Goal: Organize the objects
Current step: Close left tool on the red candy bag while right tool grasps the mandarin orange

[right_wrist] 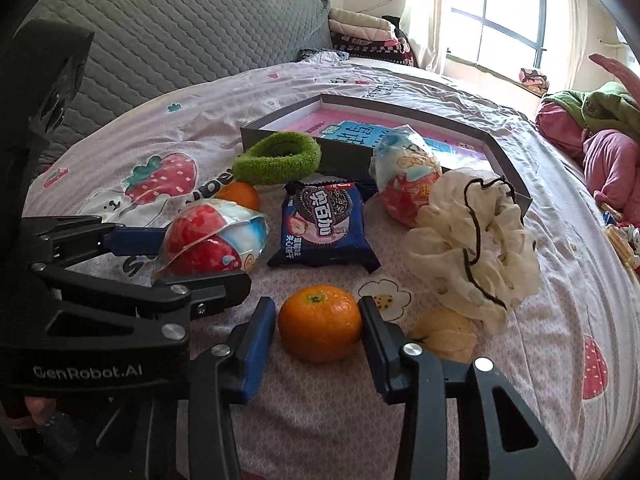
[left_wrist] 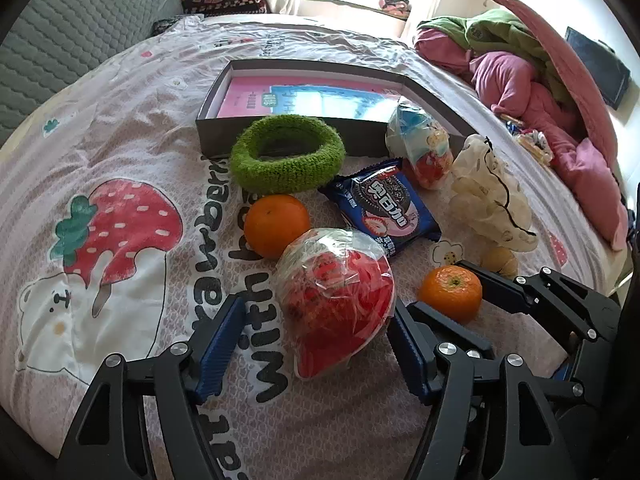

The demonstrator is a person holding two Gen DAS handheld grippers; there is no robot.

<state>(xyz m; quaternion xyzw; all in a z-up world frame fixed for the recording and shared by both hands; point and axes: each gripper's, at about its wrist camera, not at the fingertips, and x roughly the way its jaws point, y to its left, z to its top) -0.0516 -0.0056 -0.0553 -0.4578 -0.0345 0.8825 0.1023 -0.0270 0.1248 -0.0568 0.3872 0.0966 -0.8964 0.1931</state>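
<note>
The grey box [right_wrist: 508, 148] lay on the bedspread [left_wrist: 120, 128] holding only a pink-and-blue book [left_wrist: 304, 98] (flat on its floor). The right gripper [right_wrist: 320, 326] pinched an orange [right_wrist: 320, 322] — the left gripper [left_wrist: 316, 338] stood spread around a wrapped red snack [left_wrist: 336, 296].

Two close, downward-tilted views, same bedspread [left_wrist: 120, 128]

Fuzzy green cloth scrunchie [left_wrist: 287, 155], glossy plastic biscuit packet [left_wrist: 380, 212], crinkled clear film on red snack [left_wrist: 336, 300], dimpled tangerine [right_wrist: 320, 322], matt printed bedsheet [left_wrist: 120, 140]
</note>
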